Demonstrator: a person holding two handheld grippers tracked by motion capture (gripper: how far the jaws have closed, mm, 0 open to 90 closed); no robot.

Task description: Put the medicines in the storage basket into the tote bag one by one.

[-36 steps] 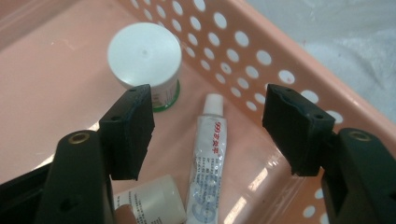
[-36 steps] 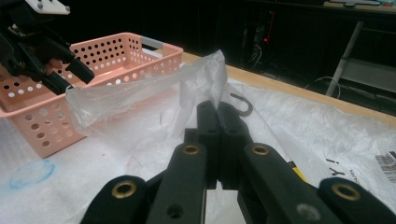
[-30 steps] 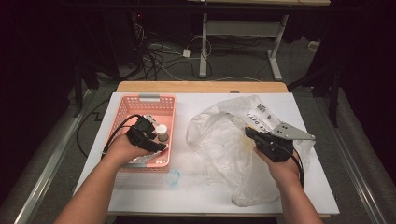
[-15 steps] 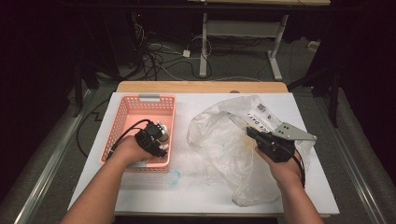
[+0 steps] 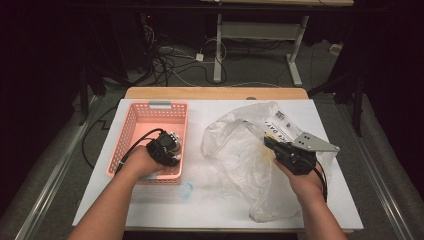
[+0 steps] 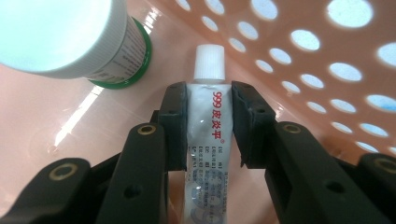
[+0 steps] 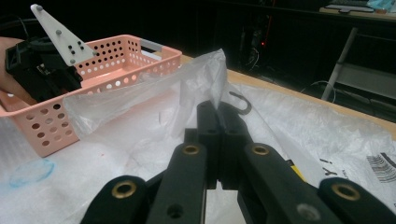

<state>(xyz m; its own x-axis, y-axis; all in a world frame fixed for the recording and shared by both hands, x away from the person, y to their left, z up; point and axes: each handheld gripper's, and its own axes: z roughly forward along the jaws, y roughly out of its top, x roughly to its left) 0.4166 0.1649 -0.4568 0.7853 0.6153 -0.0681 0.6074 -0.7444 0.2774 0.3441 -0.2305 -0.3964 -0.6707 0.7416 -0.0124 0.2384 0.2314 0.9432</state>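
Note:
In the left gripper view, a white tube (image 6: 208, 126) with red "999" print and a ribbed white cap sits pinched between my left gripper's (image 6: 208, 109) pads, cap pointing at the pink basket's perforated wall (image 6: 299, 51). From above, the left gripper (image 5: 170, 146) is low inside the pink basket (image 5: 134, 125), near its front right corner. A clear plastic bag (image 5: 240, 150) lies crumpled on the white table. My right gripper (image 5: 271, 144) is shut on a raised fold of that bag (image 7: 205, 77), holding it up off the table.
A white-lidded jar with a green base (image 6: 70, 37) stands in the basket beside the tube. A faint blue ring (image 5: 186, 190) marks the table in front of the basket. A printed label (image 5: 278, 125) lies at the bag's far side. Cables and desk legs lie beyond the table.
My left gripper has shifted right and toward the basket's front right corner, lower inside it. The right gripper and the bag have barely moved.

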